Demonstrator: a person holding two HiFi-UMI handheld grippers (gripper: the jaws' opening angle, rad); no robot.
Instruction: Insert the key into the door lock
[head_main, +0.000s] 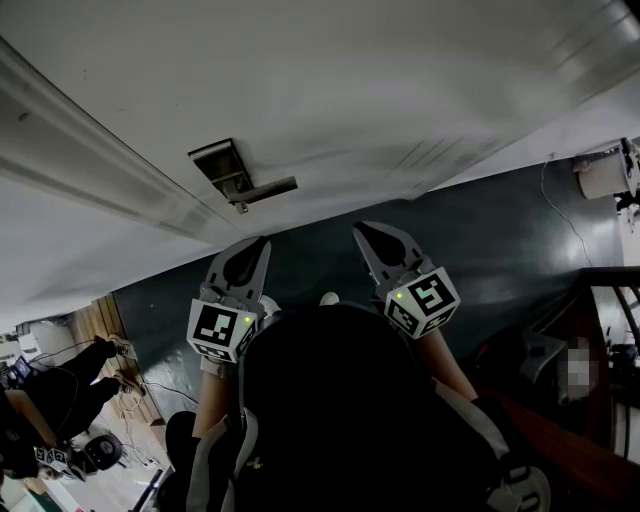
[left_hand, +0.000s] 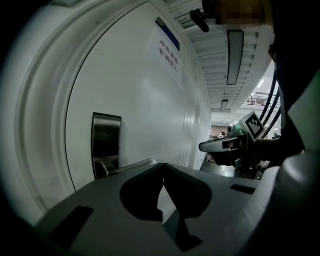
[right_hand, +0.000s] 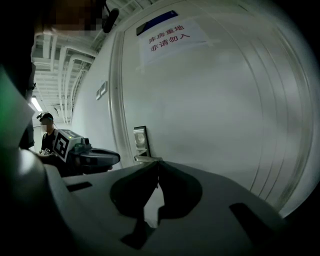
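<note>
While left gripper (head_main: 261, 242) & right gripper (head_main: 363, 229) have jaws together, no key seen, aim square at lock (head_main: 227, 171), upper left, b4 pushing.

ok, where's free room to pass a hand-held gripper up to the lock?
Bare door panel right of the lever handle, and the strip between it and the left hand-held gripper and right hand-held gripper. Tight left of the lock plate, by the raised moulding.

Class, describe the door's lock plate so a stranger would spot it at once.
Start at the big white door. On its face sits a narrow steel lock plate with a lever handle jutting out. Unlike the paper notice higher up, it is dark, shiny metal.
</note>
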